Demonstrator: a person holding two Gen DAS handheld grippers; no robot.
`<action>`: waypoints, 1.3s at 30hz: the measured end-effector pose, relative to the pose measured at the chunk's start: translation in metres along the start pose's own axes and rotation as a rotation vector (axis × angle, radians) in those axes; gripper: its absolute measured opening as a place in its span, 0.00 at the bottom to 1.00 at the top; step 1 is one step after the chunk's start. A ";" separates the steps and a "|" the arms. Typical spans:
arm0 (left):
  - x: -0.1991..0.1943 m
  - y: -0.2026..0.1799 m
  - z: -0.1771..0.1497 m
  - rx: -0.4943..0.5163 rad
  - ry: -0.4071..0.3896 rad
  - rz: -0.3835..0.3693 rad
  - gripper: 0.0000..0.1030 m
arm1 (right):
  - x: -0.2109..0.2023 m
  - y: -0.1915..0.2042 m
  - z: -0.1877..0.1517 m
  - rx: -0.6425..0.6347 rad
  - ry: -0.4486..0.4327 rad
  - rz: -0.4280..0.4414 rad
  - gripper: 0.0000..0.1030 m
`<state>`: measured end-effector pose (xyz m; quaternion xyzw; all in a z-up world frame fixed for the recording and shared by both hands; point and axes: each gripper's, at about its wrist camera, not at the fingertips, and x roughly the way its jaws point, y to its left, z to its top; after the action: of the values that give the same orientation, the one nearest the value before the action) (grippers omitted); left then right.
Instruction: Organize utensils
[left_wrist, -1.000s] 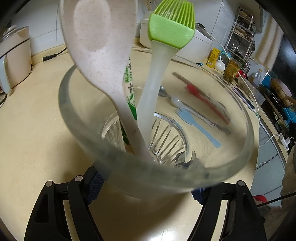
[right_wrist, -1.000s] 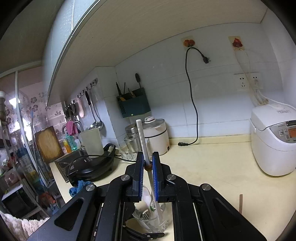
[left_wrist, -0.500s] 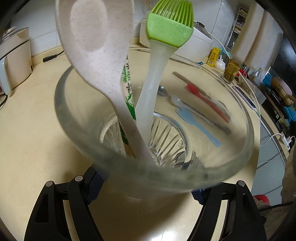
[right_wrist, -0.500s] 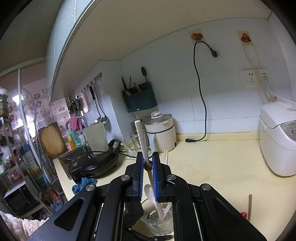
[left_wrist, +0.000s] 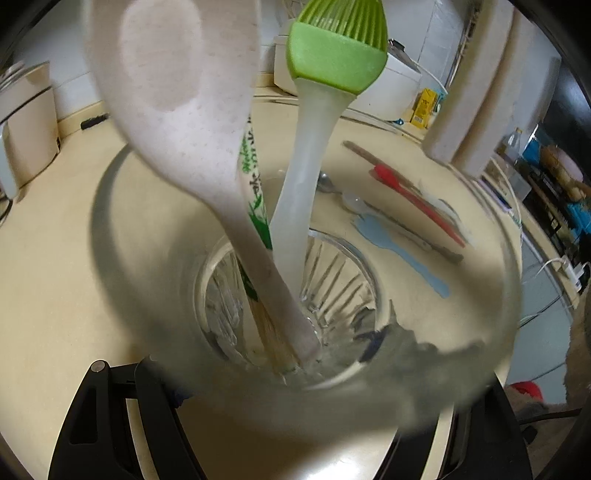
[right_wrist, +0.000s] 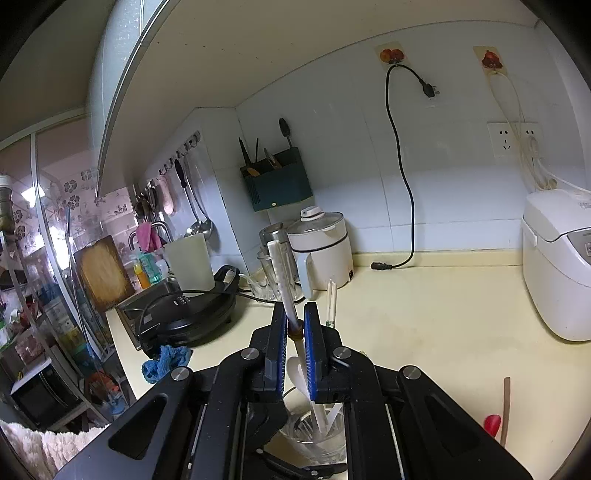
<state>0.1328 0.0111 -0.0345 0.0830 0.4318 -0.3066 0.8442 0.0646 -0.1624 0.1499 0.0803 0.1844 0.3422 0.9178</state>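
Observation:
My left gripper (left_wrist: 295, 391) is shut on a clear glass cup (left_wrist: 491, 258) and tilts it toward the camera. In the cup stand a speckled white rice spoon (left_wrist: 177, 96), a green-headed silicone brush (left_wrist: 332, 55) and a wrapped pair of chopsticks (left_wrist: 255, 184). My right gripper (right_wrist: 294, 325) is shut on a white-handled utensil (right_wrist: 282, 284) and holds it upright right above the cup (right_wrist: 314, 435). On the counter beyond lie a blue fork (left_wrist: 402, 254), a metal spoon (left_wrist: 391, 221) and a red spatula (left_wrist: 417, 195).
A white rice cooker (right_wrist: 557, 266) stands at the right on the cream counter (right_wrist: 443, 325). A white kettle (right_wrist: 321, 247), a black griddle (right_wrist: 184, 314) and a sink (right_wrist: 147, 295) are at the back left. A power cord (right_wrist: 402, 177) hangs on the wall.
The cup has come closer to the left camera and tilted more. The right gripper has shifted with its utensil, so the cup below it now sits more centred under the fingers.

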 end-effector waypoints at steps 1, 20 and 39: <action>0.001 0.000 0.001 0.010 0.003 0.010 0.78 | 0.000 0.000 0.000 -0.001 0.000 0.001 0.09; 0.001 0.006 -0.001 -0.010 -0.003 0.000 0.78 | 0.010 -0.001 -0.007 0.002 0.048 0.008 0.09; -0.001 0.013 -0.004 -0.019 -0.006 -0.009 0.78 | 0.048 -0.001 -0.026 0.026 0.230 -0.045 0.10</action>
<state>0.1371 0.0236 -0.0377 0.0721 0.4324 -0.3065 0.8449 0.0886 -0.1309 0.1125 0.0483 0.2948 0.3262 0.8968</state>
